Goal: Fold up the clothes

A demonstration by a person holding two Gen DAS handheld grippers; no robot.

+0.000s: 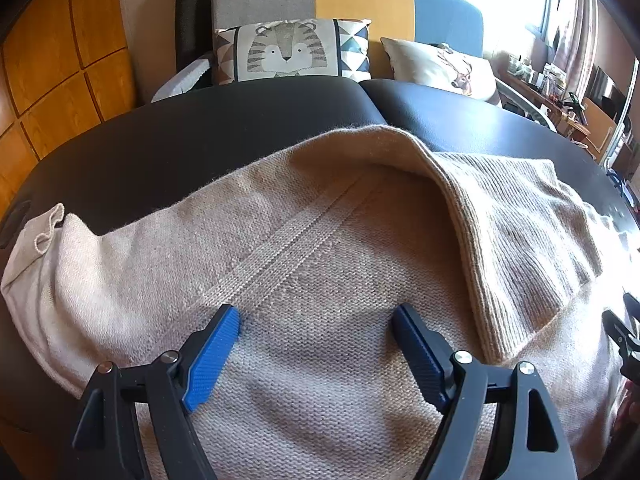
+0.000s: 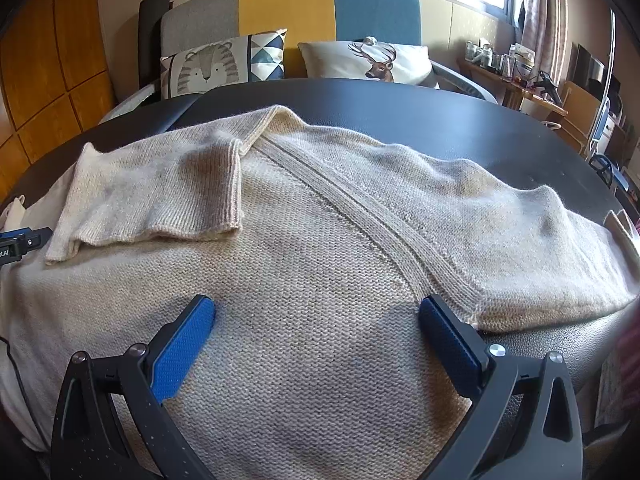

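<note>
Sweater: a beige knit sweater point(image 2: 320, 248) lies spread across the dark tabletop point(image 2: 440, 128), its near hem reaching the front edge.
Sleeves: one sleeve point(image 2: 156, 200) is laid back over the body with its cuff towards the near side; the other sleeve point(image 2: 520, 232) runs out along the tabletop, its end hard to make out at the rim of the right view.
Left tongs: the left tongs point(image 1: 316, 332) stand wide open just above the knit, gripping nothing.
Right tongs: the right tongs point(image 2: 316, 316) are also spread wide over the lower body beside the raised seam point(image 2: 360, 216), holding nothing.
Step in hand: probably mid-fold, with one sleeve in and the other out; equally it could be a fold being laid open again.
Next move: any grip calls for lowering a blue pad point(image 2: 180, 344) under a single layer of the soft knit and pinching an edge cleanly, so the cloth lifts flat and does not bunch.
</note>
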